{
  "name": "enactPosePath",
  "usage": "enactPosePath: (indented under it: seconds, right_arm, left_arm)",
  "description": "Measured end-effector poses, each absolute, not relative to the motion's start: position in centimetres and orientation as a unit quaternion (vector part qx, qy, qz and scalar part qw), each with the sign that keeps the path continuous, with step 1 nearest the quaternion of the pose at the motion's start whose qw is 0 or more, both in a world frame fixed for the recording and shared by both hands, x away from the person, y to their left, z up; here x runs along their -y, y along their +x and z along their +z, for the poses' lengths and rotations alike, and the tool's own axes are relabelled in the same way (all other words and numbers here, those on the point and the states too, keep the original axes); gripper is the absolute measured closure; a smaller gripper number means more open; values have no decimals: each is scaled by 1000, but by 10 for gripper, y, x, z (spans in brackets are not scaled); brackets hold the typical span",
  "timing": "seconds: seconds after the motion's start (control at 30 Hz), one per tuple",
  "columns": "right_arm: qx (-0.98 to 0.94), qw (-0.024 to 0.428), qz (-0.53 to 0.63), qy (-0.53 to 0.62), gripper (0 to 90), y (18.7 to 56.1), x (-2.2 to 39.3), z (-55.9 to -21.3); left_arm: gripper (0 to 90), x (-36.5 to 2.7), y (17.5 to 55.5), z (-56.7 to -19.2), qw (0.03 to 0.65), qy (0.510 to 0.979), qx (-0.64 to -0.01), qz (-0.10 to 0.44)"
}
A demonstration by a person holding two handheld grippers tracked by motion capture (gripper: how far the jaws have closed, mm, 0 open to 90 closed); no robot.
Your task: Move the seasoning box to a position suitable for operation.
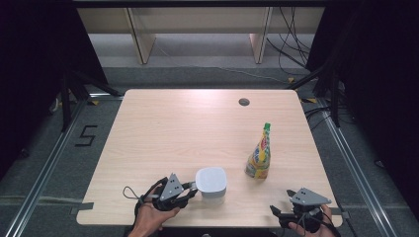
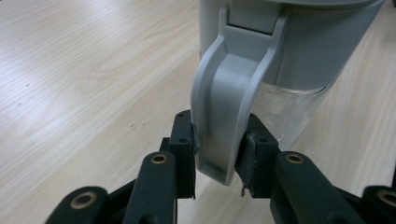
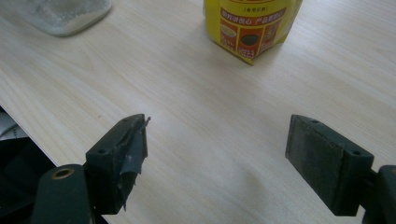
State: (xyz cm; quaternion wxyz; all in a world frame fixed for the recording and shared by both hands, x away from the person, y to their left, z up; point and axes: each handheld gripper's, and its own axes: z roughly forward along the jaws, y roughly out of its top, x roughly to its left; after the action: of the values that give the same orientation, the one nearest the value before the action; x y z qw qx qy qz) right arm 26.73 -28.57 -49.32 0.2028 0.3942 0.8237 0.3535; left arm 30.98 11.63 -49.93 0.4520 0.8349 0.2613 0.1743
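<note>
While the left gripper clamps its fingers on the grey handle of the clear, grey-lidded plastic jug left of the yellow pouch, a steady, upright hold should prevent spills; the right gripper waits wide open.

Lab recording bay, black curtains, floor rails, taped 5, loose cables
</note>
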Motion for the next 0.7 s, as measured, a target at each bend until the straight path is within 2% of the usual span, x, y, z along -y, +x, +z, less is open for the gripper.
enactPosePath:
  seconds: [0.37, 0.63, 0.67, 0.7]
  right_arm:
    - [-825, 194, 349, 401, 217, 266, 287, -494]
    - [-826, 190, 342, 405, 217, 265, 285, -494]
    - [-826, 195, 346, 400, 218, 267, 285, -494]
    - [-826, 195, 349, 398, 218, 267, 285, -494]
  left_arm:
    - [692, -105, 309, -499, 450, 841, -246, 172]
    - [682, -104, 308, -502, 467, 830, -260, 159]
    - [649, -106, 309, -502, 457, 838, -258, 152]
    - [554, -106, 308, -503, 449, 841, -264, 150]
